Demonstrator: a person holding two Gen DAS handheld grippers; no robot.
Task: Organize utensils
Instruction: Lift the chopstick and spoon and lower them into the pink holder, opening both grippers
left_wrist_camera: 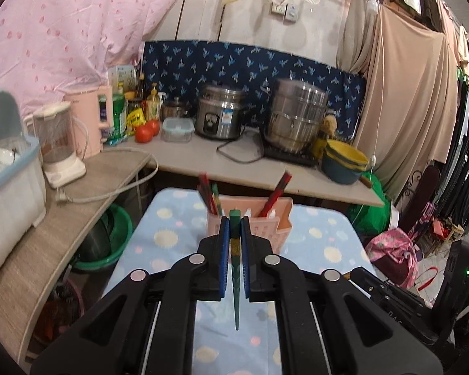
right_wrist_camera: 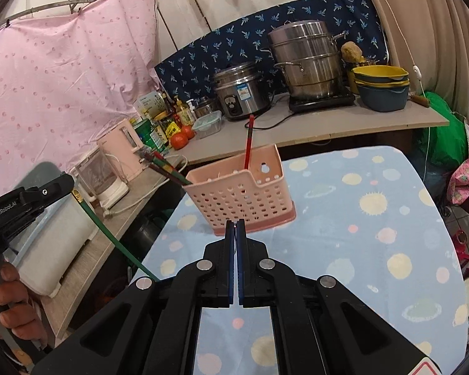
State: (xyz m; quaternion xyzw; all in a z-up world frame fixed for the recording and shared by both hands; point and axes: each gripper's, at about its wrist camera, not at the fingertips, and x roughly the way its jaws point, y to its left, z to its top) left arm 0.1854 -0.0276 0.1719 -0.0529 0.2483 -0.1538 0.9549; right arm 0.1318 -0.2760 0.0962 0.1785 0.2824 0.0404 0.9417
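My left gripper (left_wrist_camera: pixel 234 220) is shut on a green chopstick (left_wrist_camera: pixel 235 281), held above the blue patterned table, just in front of the pink utensil basket (left_wrist_camera: pixel 267 228). The basket (right_wrist_camera: pixel 234 192) holds several red and green chopsticks (right_wrist_camera: pixel 248 143) in its left and right compartments. In the right wrist view the left gripper (right_wrist_camera: pixel 68 184) is at the far left, the green chopstick (right_wrist_camera: pixel 115 240) slanting down from it. My right gripper (right_wrist_camera: pixel 235 223) is shut and empty, low over the table (right_wrist_camera: pixel 375 250) just in front of the basket.
A grey counter (left_wrist_camera: pixel 187 156) behind the table carries a rice cooker (left_wrist_camera: pixel 219 115), a steel steamer pot (left_wrist_camera: pixel 297 118), stacked bowls (left_wrist_camera: pixel 344 159), tomatoes, bottles, a blender and a white bin (left_wrist_camera: pixel 9 181). Clothes hang at right.
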